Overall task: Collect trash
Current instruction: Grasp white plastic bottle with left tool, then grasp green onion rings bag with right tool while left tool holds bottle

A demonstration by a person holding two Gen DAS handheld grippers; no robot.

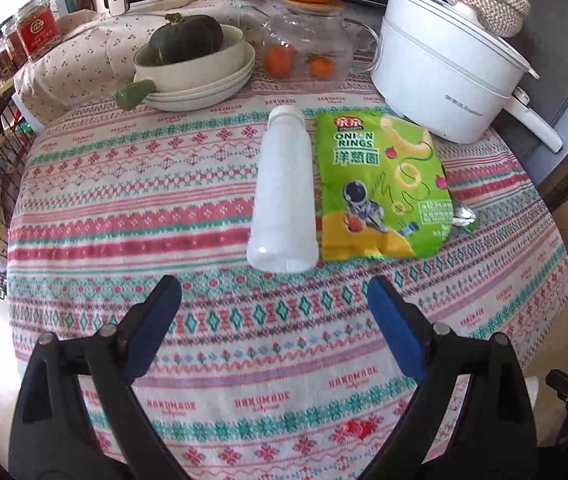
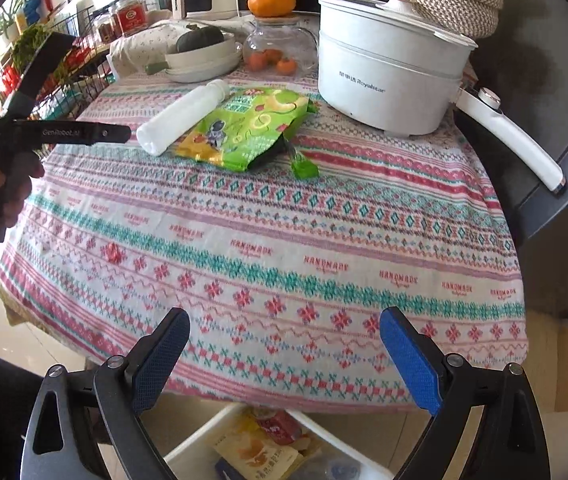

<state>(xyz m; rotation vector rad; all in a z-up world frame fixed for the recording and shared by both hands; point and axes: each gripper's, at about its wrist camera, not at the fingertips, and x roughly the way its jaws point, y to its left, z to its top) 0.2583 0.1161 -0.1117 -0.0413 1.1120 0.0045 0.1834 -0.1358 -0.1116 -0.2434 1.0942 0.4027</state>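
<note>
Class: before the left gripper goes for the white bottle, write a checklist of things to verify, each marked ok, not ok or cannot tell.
1. Left gripper open and empty: ok.
2. White bottle lying straight ahead of it, free of other things on top: ok.
3. Snack bag clear of the bottle: not ok, it lies right alongside.
4. Right gripper open, out of the way: ok.
5. Bin below the table edge has room: cannot tell.
</note>
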